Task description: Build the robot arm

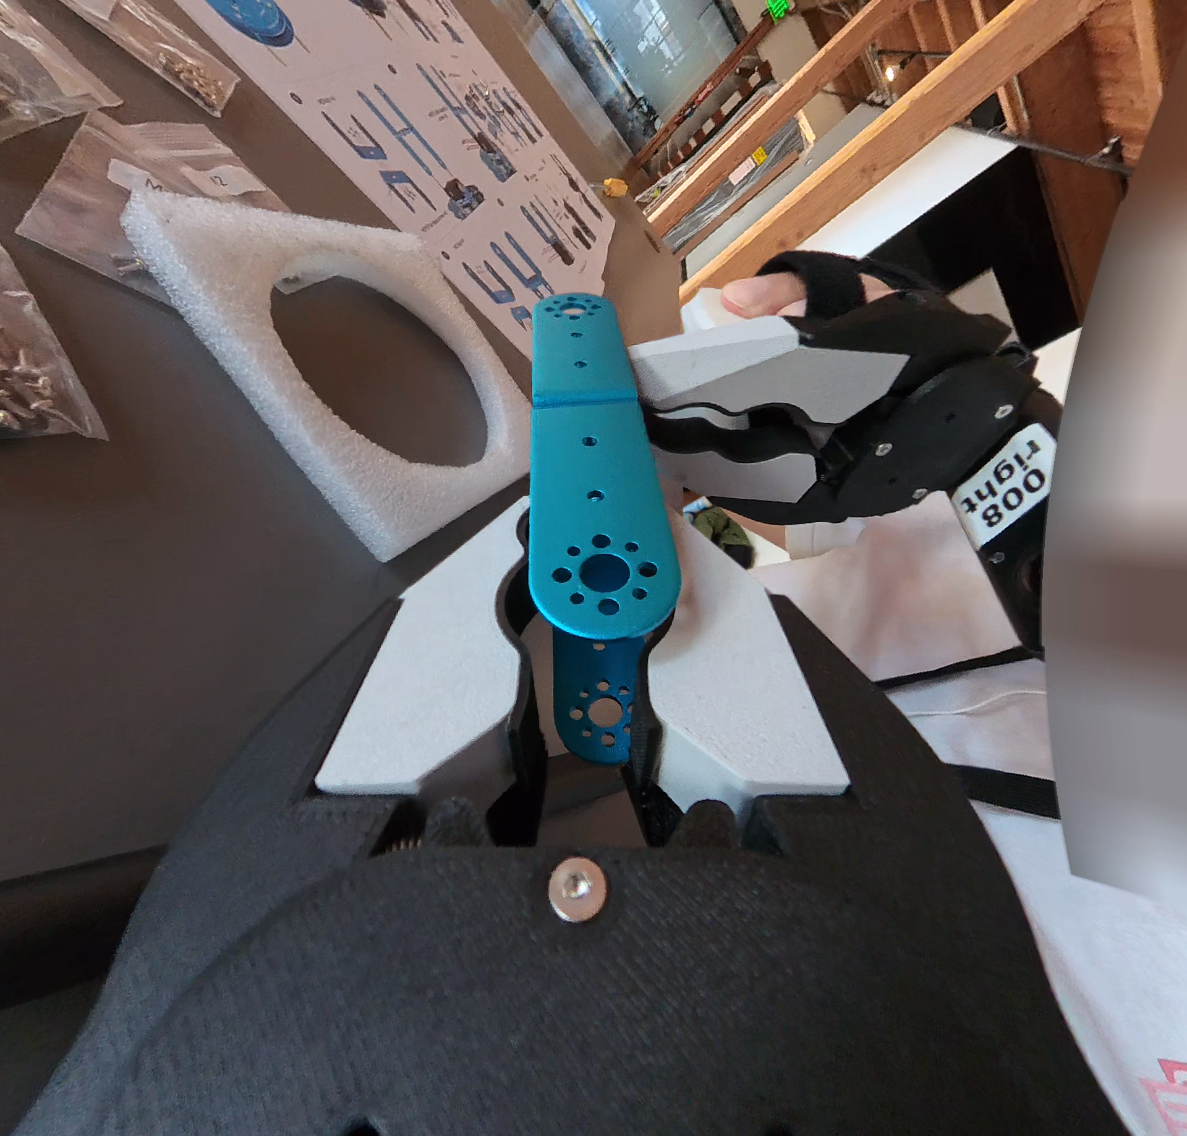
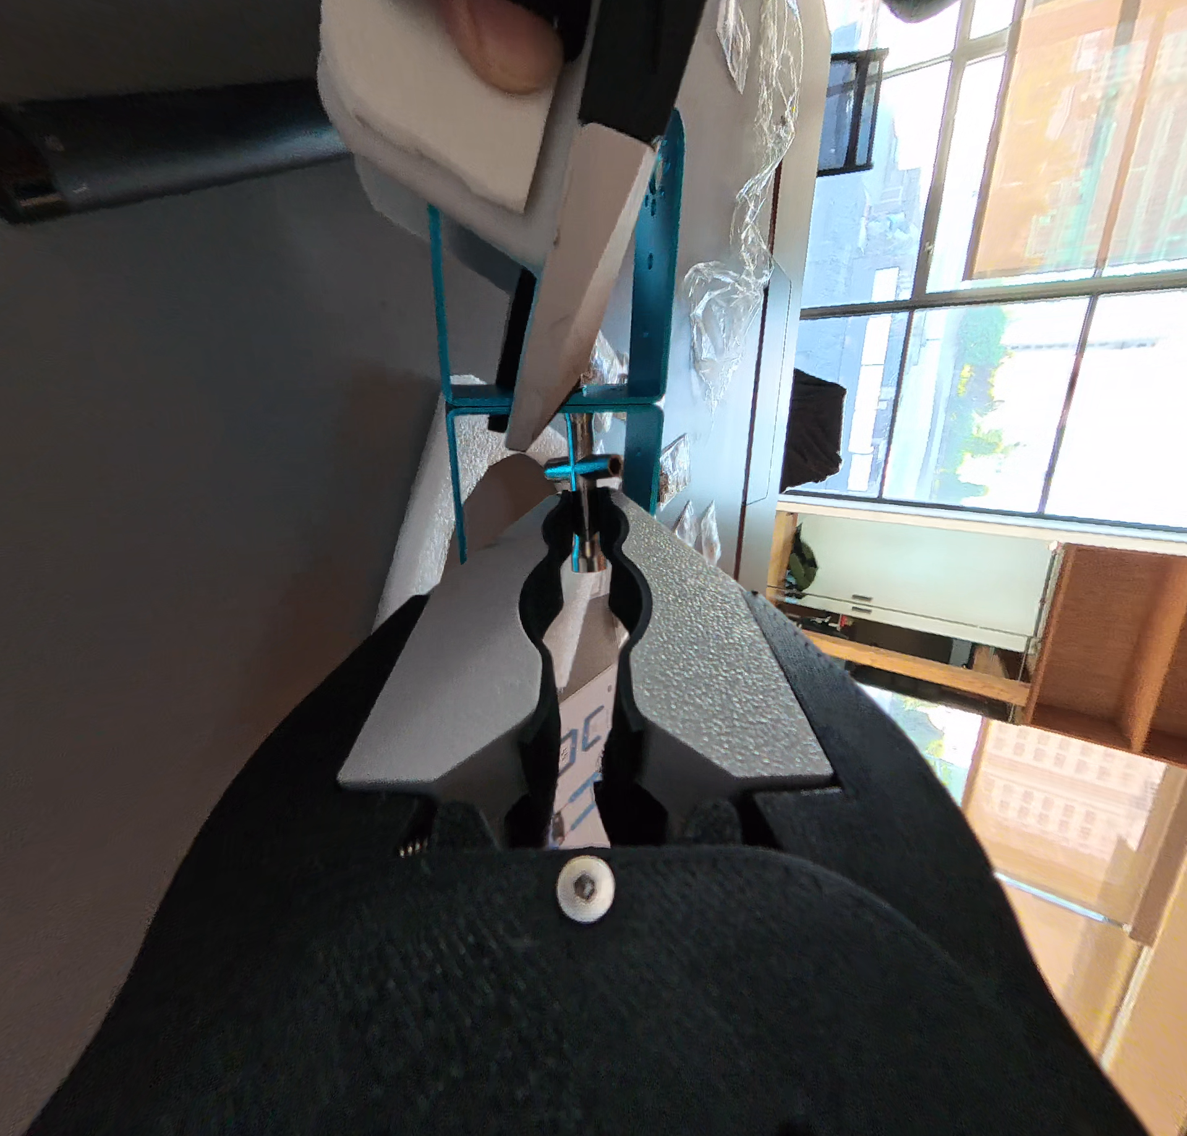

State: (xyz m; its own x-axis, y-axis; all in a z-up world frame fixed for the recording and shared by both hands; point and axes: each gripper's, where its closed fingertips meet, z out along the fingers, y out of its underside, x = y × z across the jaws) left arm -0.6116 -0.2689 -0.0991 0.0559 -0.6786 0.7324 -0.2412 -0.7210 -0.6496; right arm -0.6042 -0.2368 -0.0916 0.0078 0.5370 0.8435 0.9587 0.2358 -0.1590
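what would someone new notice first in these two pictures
The bright blue metal bracket full of holes stands out first, clamped upright in the left gripper at the picture's centre. The right gripper comes in from the side, pinching a small silver cross-shaped tool next to the bracket. Behind lie a white foam block with a round hole and a sheet of diagrams.

A workshop or maker-style lab in a loft building. At the upper left of the left wrist view, bagged screws (image 1: 193, 71), a foam insert (image 1: 334, 360) and a parts chart (image 1: 411, 110) lie on a grey table (image 1: 160, 559). Upper right, exposed timber beams (image 1: 867, 97); the right wrist view shows tall windows (image 2: 1002, 360) and wooden shelving (image 2: 1105, 649).
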